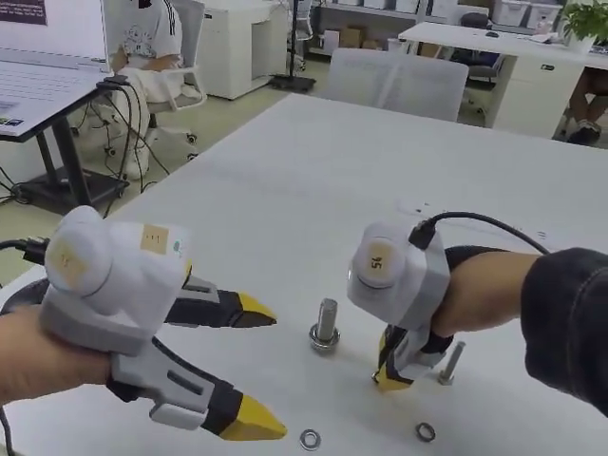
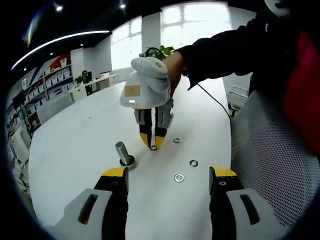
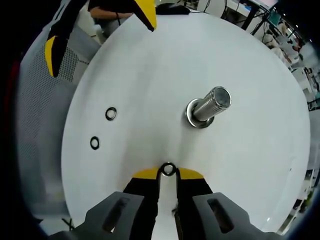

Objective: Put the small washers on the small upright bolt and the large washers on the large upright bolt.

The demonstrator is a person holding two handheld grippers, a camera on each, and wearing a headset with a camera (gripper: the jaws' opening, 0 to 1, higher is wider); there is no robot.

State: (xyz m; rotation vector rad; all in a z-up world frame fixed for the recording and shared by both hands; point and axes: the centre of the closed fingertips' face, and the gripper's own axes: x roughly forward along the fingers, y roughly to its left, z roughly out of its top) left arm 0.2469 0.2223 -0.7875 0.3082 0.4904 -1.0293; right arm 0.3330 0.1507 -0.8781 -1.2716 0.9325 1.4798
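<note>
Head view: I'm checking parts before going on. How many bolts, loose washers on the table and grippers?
Bolts: 2, the large bolt and the small bolt
Loose washers: 2
Grippers: 2, the left gripper and the right gripper
Total: 6

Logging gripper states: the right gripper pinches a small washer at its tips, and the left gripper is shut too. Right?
Not quite. The left gripper is open, its jaws wide apart in the left gripper view. The right gripper does pinch a small washer at its tips.
</note>
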